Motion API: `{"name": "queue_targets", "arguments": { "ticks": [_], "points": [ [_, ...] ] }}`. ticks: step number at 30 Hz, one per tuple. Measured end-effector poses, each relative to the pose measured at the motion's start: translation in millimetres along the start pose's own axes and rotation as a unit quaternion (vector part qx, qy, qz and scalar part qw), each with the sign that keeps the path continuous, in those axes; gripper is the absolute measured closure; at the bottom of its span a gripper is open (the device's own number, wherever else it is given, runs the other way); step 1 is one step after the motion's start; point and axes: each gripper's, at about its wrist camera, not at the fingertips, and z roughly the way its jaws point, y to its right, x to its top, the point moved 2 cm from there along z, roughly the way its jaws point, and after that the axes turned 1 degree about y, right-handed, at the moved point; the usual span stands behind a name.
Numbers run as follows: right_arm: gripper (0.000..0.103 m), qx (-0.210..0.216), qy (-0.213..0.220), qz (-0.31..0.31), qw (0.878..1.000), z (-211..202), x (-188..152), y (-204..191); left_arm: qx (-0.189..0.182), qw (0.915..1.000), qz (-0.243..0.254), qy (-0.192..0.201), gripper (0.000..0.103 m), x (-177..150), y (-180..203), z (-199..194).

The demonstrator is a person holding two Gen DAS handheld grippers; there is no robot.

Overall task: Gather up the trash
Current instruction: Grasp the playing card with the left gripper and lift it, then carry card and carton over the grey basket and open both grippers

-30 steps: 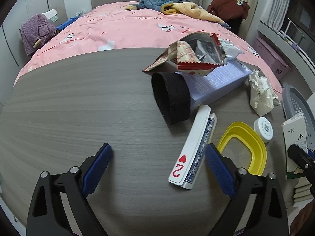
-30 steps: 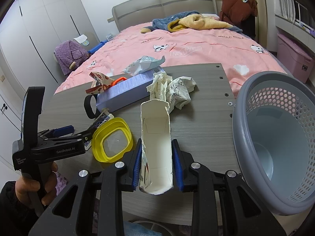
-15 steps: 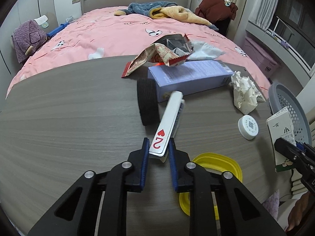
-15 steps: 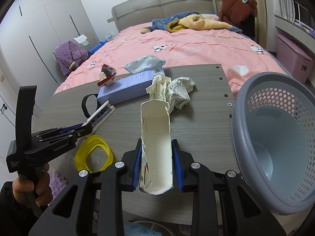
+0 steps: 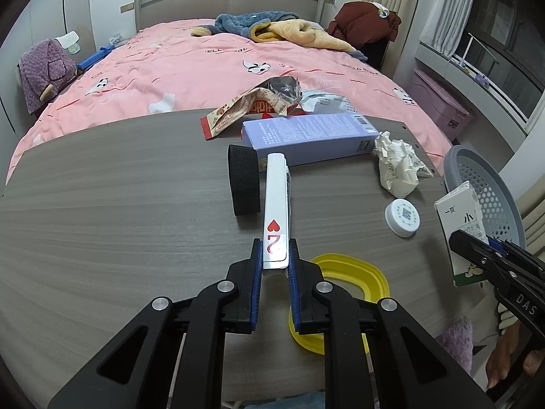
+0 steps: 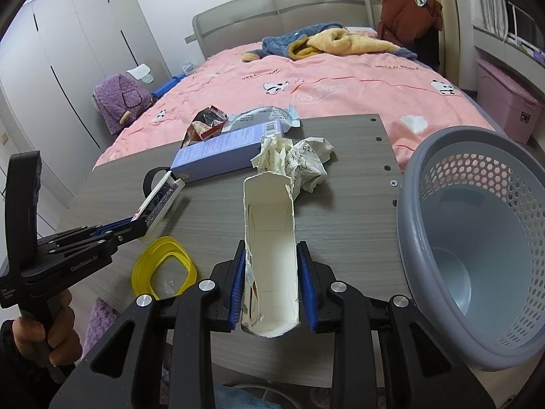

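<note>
My left gripper [image 5: 275,259] is shut on a playing-card box [image 5: 277,201] with a red two of hearts, held above the grey table [image 5: 102,204]; the box also shows in the right wrist view [image 6: 160,201]. My right gripper [image 6: 270,269] is shut on a torn white carton [image 6: 269,238], held beside the grey perforated basket [image 6: 477,231] at the table's right edge. The carton also shows in the left wrist view [image 5: 463,228]. Crumpled paper [image 5: 398,163], a snack wrapper [image 5: 252,105] and a purple box [image 5: 306,136] lie on the table.
A yellow lid ring [image 5: 351,286], a white round cap [image 5: 402,216] and a black band [image 5: 243,184] lie on the table. A pink bed [image 5: 204,64] stands behind it. A purple storage bin [image 6: 504,102] is at the right wall.
My left gripper closed on the card box and lifted it off the table, then pulled back slightly. The right gripper stayed put with the carton.
</note>
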Motion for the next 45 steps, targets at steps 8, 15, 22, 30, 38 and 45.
{"name": "queue_targets", "arguments": {
  "ticks": [8,15,22,30,38,45],
  "points": [
    [0.075,-0.002,0.022,0.007,1.0,-19.1,4.4,7.4,0.002,0.9993,0.018,0.034,0.089,6.7,15.2,-28.7],
    [0.075,-0.027,0.053,0.031,0.998,-52.3,13.8,42.0,-0.039,0.9957,0.061,0.059,0.089,27.0,70.8,-40.4],
    [0.075,-0.086,0.069,0.073,0.991,-82.9,14.7,104.4,-0.108,0.984,0.133,0.05,0.089,35.2,159.4,-25.5],
    [0.075,-0.13,0.053,0.119,0.983,-90.3,3.9,163.3,-0.152,0.9702,0.188,0.005,0.089,34.4,237.5,14.1],
    [0.075,-0.132,0.043,0.14,0.98,-82.9,-1.6,187.9,-0.163,0.9648,0.206,-0.011,0.089,39.2,272.7,35.7],
    [0.058,-0.137,0.058,0.148,0.978,-89.5,-2.8,198.3,-0.158,0.9656,0.207,0.005,0.056,43.6,279.0,32.4]
  ]
}}
